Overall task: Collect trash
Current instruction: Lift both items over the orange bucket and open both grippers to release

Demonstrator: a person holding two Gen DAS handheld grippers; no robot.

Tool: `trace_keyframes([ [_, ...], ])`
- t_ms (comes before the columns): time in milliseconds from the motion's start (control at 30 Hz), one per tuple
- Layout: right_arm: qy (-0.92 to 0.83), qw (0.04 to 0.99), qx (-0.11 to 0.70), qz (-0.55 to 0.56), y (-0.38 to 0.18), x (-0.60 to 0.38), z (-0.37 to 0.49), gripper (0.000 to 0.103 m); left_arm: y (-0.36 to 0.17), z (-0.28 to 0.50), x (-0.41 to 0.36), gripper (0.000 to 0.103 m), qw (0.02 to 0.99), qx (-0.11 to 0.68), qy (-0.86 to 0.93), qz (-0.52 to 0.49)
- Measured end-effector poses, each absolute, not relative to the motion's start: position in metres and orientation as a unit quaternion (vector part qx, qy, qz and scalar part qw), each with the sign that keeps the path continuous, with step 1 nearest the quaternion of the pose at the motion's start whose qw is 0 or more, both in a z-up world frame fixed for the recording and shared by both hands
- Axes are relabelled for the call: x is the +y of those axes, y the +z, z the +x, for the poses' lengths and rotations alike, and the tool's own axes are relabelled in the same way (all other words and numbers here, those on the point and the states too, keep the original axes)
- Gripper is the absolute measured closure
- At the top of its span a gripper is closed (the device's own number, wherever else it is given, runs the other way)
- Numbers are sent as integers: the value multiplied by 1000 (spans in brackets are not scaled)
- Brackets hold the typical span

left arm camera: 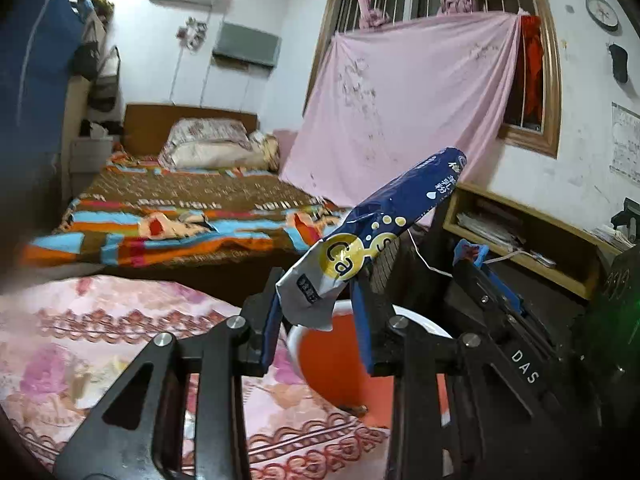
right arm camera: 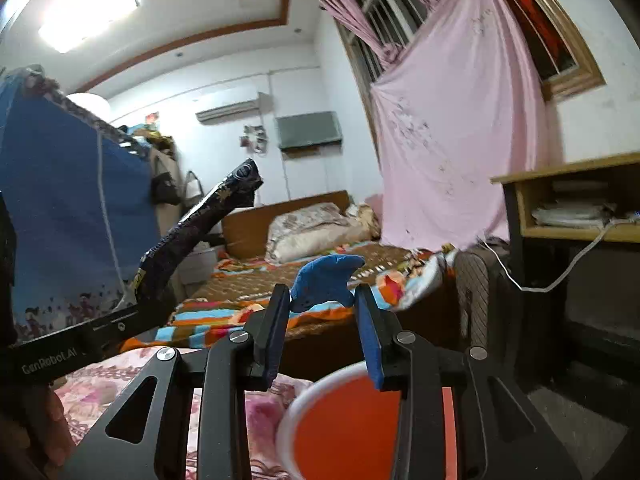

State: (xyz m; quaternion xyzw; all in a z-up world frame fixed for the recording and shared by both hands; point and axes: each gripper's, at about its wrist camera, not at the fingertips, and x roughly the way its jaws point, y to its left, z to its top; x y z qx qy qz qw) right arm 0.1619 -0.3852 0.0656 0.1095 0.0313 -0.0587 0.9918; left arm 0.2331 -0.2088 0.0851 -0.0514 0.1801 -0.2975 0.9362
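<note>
**Blue wrappers held over an orange bin**

Blue-and-silver foil, crumpled into a long snack wrapper [left arm camera: 376, 236] with yellow circles and the letters "Ca", sticks up and to the right out of the left gripper [left arm camera: 320, 312], whose blue-padded jaws are closed narrowly on its torn lower end. Below those jaws stands a round orange bin with a white rim [left arm camera: 340, 364], just beside a pink floral quilt [left arm camera: 100, 340].

From the right wrist camera, the right gripper [right arm camera: 324, 316] pinches a small crumpled blue scrap [right arm camera: 324, 280] between its pads, the scrap bulging above the fingertips. The same orange bin [right arm camera: 344, 428] lies directly beneath, blurred. At the left of that view the left gripper [right arm camera: 132, 312] appears side-on, its wrapper [right arm camera: 200, 220] looking dark and slanting upward.

Behind both stands a bed with a striped multicoloured blanket [left arm camera: 180, 216], and a pink sheet [left arm camera: 400, 100] hangs across a barred window.
</note>
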Motion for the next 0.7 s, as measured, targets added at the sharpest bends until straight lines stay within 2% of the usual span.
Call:
trace_keyframes([
  [400, -91, 977, 109, 157, 46, -408, 179, 70, 60, 269, -248, 85, 894, 318, -307, -65],
  [633, -100, 971, 128, 174, 39, -414, 179, 61, 48, 281, -261, 84, 872, 365, -317, -78],
  [700, -101, 971, 130, 176, 39, -414, 178, 59, 46, 282, -263, 80, 869, 370, -317, -80],
])
